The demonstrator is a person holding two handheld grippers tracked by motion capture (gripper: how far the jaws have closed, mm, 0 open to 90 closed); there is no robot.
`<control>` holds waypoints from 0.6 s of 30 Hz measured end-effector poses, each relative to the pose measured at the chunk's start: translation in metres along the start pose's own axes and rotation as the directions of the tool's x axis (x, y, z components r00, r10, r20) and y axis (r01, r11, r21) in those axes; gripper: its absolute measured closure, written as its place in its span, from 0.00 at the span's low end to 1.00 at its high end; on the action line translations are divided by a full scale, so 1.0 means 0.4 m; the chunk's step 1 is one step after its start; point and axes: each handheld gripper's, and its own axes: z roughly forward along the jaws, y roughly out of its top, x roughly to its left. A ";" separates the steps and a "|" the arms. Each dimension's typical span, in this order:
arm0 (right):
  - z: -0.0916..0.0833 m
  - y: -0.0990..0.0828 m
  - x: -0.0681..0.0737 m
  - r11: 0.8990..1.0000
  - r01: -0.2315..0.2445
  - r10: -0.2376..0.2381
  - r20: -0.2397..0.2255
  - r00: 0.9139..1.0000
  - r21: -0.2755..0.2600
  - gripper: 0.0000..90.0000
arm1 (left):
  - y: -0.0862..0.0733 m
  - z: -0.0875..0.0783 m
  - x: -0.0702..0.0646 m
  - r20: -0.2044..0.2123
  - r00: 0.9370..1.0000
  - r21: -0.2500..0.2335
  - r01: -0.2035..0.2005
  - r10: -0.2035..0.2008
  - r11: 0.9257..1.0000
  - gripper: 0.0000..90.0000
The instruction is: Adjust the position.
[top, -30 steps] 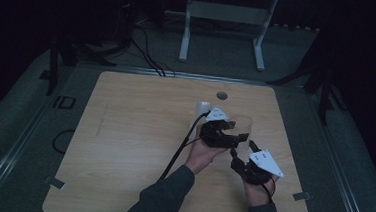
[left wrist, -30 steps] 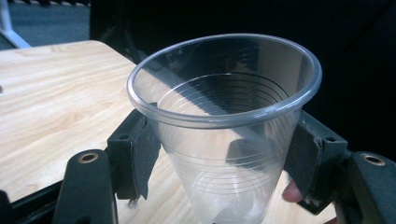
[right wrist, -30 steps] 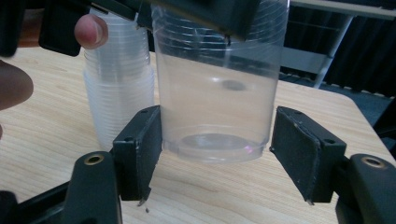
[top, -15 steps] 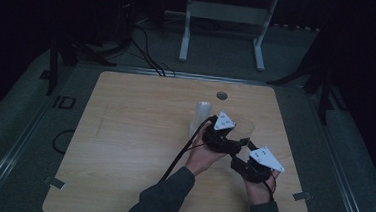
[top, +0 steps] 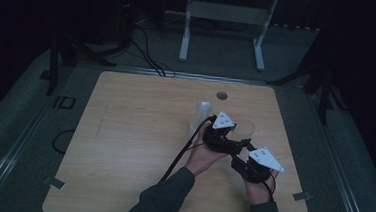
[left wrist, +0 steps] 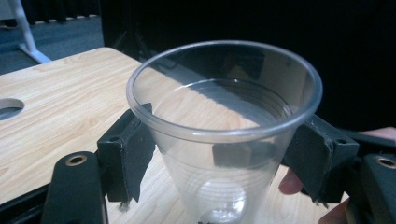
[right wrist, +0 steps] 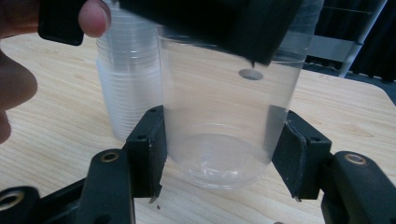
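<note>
The wooden table [top: 123, 146] lay under both grippers, its pale top spreading away to the left of them; a round hole [top: 222, 95] in the board sat beyond them, toward the far edge; farther still, past the table, a white metal stand [top: 227, 13] stood on the dark floor. A stack of clear cups [right wrist: 123, 88] stood upright on the table just beyond and to the left of the left gripper, close beside the single cup but, as far as the right gripper view showed, apart from it. The clear plastic cup [left wrist: 224, 135] stood upright between the two grippers, mouth up, base at or just above the wood. The left gripper [top: 222, 133] came at the cup high, just under its rim; its jaws had just been opening, and in the left gripper view the pads lay against the cup's wall on either side, so it held the cup at a middling width. The right gripper [right wrist: 224, 154], nearer the person and to the right, took the same cup low, near its base; its jaws had just been closing, and both pads pressed the cup's sides.
</note>
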 end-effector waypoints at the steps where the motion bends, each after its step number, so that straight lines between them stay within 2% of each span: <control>1: 0.000 0.000 0.000 1.000 -0.002 0.002 -0.001 1.000 -0.001 0.45 | 0.000 0.000 0.000 0.002 1.000 -0.007 0.009 -0.009 1.000 0.30; 11: -0.002 -0.002 0.001 1.000 -0.007 0.007 -0.007 1.000 -0.007 0.45 | -0.004 0.000 0.010 0.037 0.996 -0.045 0.078 -0.077 0.996 0.30; 18: -0.001 -0.003 0.003 1.000 -0.005 0.004 -0.011 1.000 -0.007 0.46 | -0.008 -0.002 0.011 0.030 0.996 -0.059 0.085 -0.083 0.995 0.30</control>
